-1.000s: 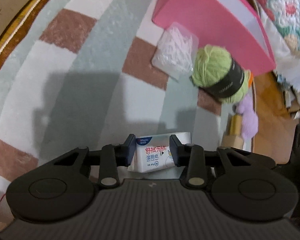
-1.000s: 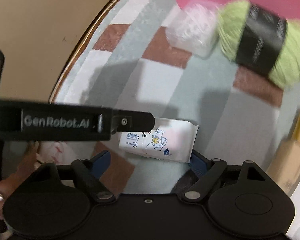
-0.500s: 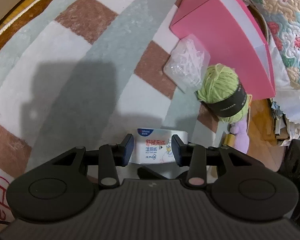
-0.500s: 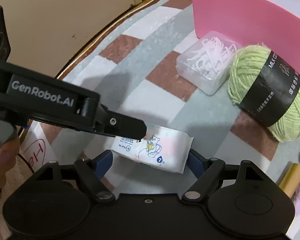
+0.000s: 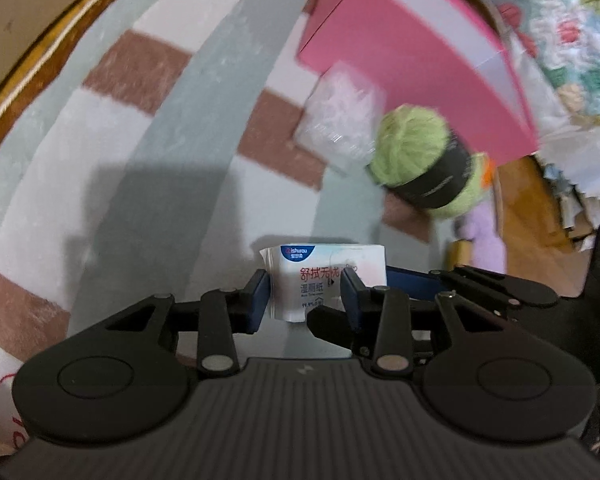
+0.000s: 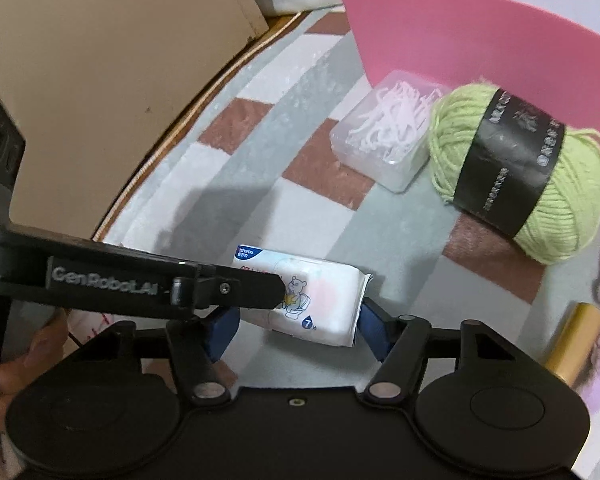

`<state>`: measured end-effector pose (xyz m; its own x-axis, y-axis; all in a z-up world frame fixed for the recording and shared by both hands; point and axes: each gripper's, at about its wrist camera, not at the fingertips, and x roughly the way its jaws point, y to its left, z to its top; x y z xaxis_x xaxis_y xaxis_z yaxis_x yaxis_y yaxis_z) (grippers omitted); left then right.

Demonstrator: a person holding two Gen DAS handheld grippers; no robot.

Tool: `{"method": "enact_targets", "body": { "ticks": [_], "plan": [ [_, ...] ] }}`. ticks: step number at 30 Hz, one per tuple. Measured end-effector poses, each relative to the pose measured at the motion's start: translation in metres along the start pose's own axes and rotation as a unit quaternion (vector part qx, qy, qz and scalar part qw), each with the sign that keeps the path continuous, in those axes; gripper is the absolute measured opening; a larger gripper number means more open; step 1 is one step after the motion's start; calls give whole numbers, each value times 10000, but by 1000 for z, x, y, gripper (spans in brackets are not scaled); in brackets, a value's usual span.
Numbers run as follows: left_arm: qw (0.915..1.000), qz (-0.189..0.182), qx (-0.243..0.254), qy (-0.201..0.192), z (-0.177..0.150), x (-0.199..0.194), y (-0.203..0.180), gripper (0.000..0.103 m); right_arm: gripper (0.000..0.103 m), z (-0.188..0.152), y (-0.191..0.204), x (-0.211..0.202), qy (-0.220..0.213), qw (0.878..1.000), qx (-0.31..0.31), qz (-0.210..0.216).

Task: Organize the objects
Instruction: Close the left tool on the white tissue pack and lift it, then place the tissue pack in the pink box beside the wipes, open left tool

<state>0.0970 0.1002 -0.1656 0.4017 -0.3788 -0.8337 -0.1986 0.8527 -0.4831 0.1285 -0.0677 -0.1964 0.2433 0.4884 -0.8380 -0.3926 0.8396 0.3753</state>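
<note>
A small white pack of wet wipes [image 5: 324, 280] sits between the pads of my left gripper [image 5: 305, 296], which is shut on its short sides. In the right wrist view the same pack [image 6: 320, 300] lies between the fingers of my right gripper [image 6: 296, 328], whose jaws stand wide at its ends; contact is unclear. The left gripper's finger [image 6: 160, 284] crosses over the pack there. A pink box [image 5: 412, 60] stands beyond, also in the right wrist view [image 6: 480, 36].
A green yarn ball with a black band [image 6: 516, 168] and a clear box of white floss picks [image 6: 388, 128] lie on the checked rug [image 5: 160, 160] before the pink box. A gold tube [image 6: 572, 336] and lilac fluff [image 5: 480, 232] lie right. A quilt [image 5: 572, 40] lies far right.
The left gripper keeps its hold on the wipes pack, and its view has swung left. The right gripper has come closer around the pack and its view has tilted up toward the box.
</note>
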Motion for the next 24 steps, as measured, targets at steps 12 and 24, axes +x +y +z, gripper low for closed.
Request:
{"method": "enact_targets", "body": {
  "ticks": [12, 24],
  "plan": [
    [9957, -465, 535, -596, 40, -63, -55, 36, 74, 40, 8, -73, -778, 9945, -707, 16],
    [9848, -693, 1484, -585, 82, -76, -135, 36, 70, 51, -3, -147, -1668, 9811, -585, -783]
  ]
}}
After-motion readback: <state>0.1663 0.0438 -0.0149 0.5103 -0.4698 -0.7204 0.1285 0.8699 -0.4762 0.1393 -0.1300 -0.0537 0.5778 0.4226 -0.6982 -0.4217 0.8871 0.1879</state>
